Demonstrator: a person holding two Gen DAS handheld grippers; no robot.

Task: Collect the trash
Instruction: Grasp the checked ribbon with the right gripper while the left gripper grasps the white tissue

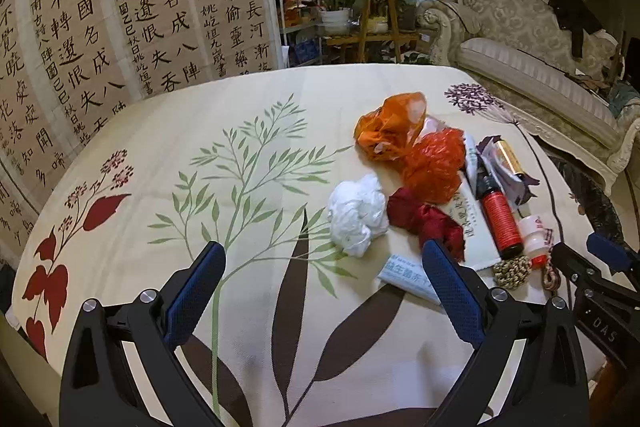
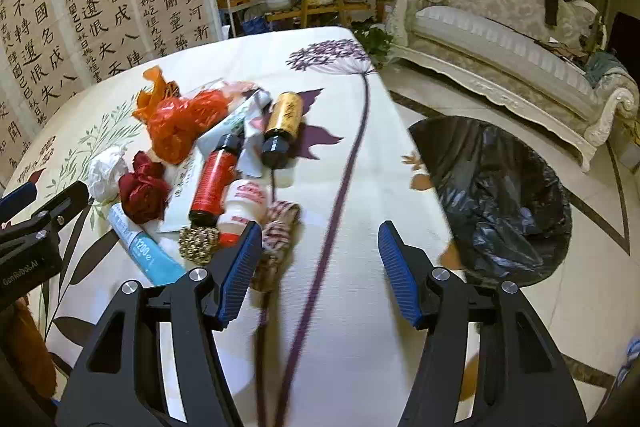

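- Both grippers hang side by side over the table [image 1: 120, 131], each tilted steeply down toward the flowered cloth.
- The left gripper [image 1: 324, 291] has its jaws wide apart and empty; only bare cloth lies between its blue pads.
- Its right finger [image 1: 452, 291] stands just in front of the red wad [image 1: 424, 219] and the blue tube [image 1: 404, 279], not gripping either.
- The right gripper [image 2: 320, 267] is about half open, nothing between its jaws, over the purple stem printed on the cloth.
- Its left finger [image 2: 240, 267] sits just beside the braided cord [image 2: 276, 231] and the small white bottle [image 2: 244, 207]; whether it touches them I cannot tell.
- The trash lies in one heap on the cloth: orange bags [image 1: 400, 135], a white wad [image 1: 356, 211], a red bottle [image 1: 500, 223], a gold bottle [image 2: 284, 123], papers.
- A bin [image 2: 500, 195] lined with a black bag stands on the floor just past the table's right edge, its mouth open.
- A sofa [image 2: 500, 27] stands beyond it.
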